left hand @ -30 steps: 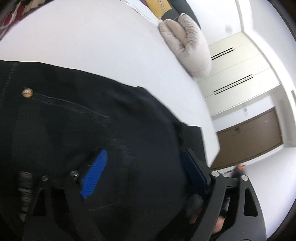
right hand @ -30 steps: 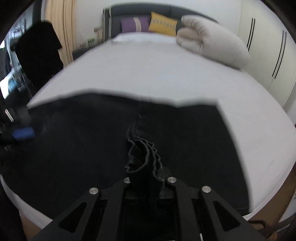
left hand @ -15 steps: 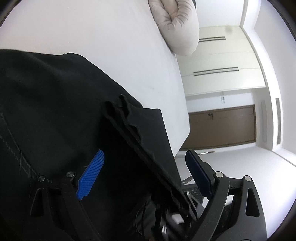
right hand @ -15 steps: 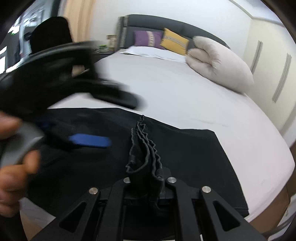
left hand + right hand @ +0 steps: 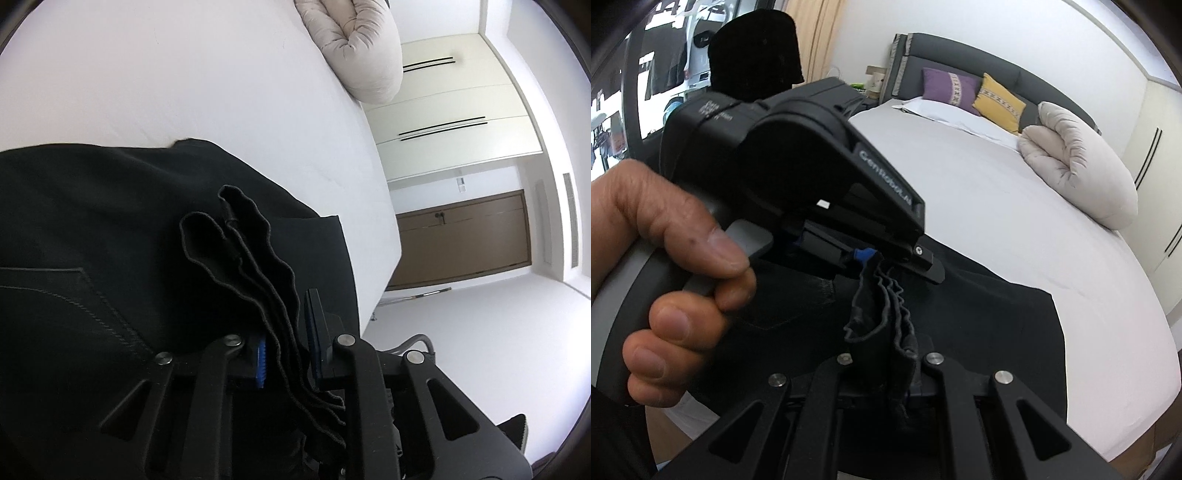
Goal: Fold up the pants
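Right wrist view shows my right gripper (image 5: 886,369) and left gripper (image 5: 882,258) both clamped on the bunched hem layers of the black denim pants (image 5: 979,314) on the white bed (image 5: 1015,206); uneven pulling could slip a layer.

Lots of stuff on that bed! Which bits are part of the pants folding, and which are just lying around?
In the job:
black pants
left gripper, shut on their bunched edge
right gripper, shut on the same edge
bed beneath

Just lying about:
rolled beige duvet
purple cushion
yellow cushion
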A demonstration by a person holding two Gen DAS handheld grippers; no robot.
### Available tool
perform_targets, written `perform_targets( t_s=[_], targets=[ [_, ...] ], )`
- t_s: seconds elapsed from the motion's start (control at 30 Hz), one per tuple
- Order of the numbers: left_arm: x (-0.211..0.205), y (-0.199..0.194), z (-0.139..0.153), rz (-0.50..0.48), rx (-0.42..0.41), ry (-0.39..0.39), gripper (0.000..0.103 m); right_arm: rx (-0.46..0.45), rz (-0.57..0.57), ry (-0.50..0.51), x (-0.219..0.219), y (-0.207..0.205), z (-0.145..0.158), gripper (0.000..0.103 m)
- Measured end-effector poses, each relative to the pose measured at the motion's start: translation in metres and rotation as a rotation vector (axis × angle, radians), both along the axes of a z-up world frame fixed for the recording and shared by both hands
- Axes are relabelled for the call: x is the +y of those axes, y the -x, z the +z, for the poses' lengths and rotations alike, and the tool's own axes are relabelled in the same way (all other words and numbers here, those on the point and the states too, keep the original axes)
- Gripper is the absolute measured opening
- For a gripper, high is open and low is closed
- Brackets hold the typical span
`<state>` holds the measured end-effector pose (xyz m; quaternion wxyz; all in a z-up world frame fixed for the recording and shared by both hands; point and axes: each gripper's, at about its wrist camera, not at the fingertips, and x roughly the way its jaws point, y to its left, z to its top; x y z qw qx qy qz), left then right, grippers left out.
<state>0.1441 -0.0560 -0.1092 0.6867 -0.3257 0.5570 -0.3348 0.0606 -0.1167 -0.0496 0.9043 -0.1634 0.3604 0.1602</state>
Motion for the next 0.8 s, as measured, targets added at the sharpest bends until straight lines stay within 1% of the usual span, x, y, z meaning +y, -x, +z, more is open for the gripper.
perform_targets(
  t_s=[0.1,0.13,0.2,0.23,0.3,0.37,0.4,0.43,0.5,0.53,0.6,0.63,0.67,0.7,0.73,0.77,0.8],
  targets=[
    [0.011,0.006,-0.006,0.023,0.008,-0.028,0.016,0.028,0.018,0.0,0.006,-0.008,-0.009,0.01],
    [0.01,-0.003,-0.006,0.036,0.011,-0.04,0.016,0.04,0.024,0.0,0.007,-0.01,-0.012,0.01],
    [0.017,0.001,-0.015,0.063,0.03,-0.051,0.016,0.065,0.039,0.007,0.014,-0.01,-0.025,0.01],
    [0.019,0.003,-0.02,0.073,0.036,-0.067,0.016,0.079,0.042,0.01,0.015,-0.011,-0.032,0.011],
    [0.022,0.006,-0.028,0.103,0.046,-0.133,0.016,0.142,0.038,0.021,0.019,-0.016,-0.05,0.016],
    [0.035,0.008,-0.032,0.137,0.063,-0.098,0.016,0.138,0.028,-0.014,0.013,-0.015,-0.046,0.017],
    [0.041,0.009,-0.028,0.161,0.053,-0.116,0.016,0.156,0.027,-0.039,0.009,-0.017,-0.043,0.025],
    [0.049,0.01,-0.02,0.193,0.03,-0.17,0.016,0.174,0.029,-0.065,0.005,-0.018,-0.039,0.042],
    [0.066,0.01,-0.006,0.243,-0.01,-0.232,0.016,0.215,0.043,-0.155,-0.011,-0.019,-0.027,0.058],
    [0.069,0.011,0.005,0.255,-0.041,-0.262,0.016,0.233,0.05,-0.202,-0.02,-0.019,-0.022,0.058],
    [0.066,0.012,0.021,0.233,-0.098,-0.294,0.016,0.306,0.067,-0.341,-0.047,-0.023,-0.008,0.058],
    [0.06,0.013,0.029,0.212,-0.127,-0.301,0.016,0.333,0.065,-0.403,-0.06,-0.027,-0.004,0.057],
    [0.052,0.015,0.035,0.188,-0.153,-0.302,0.016,0.365,0.05,-0.49,-0.081,-0.033,0.0,0.055],
    [0.039,0.017,0.04,0.152,-0.18,-0.304,0.016,0.4,0.034,-0.56,-0.099,-0.041,0.001,0.048],
    [0.023,0.018,0.045,0.109,-0.202,-0.313,0.016,0.426,0.022,-0.613,-0.111,-0.046,0.001,0.042],
    [0.009,0.02,0.044,0.067,-0.217,-0.327,0.016,0.452,0.006,-0.679,-0.131,-0.052,0.001,0.039],
    [-0.013,0.02,0.041,0.002,-0.23,-0.355,0.016,0.476,-0.004,-0.747,-0.154,-0.062,0.003,0.039]
  ],
)
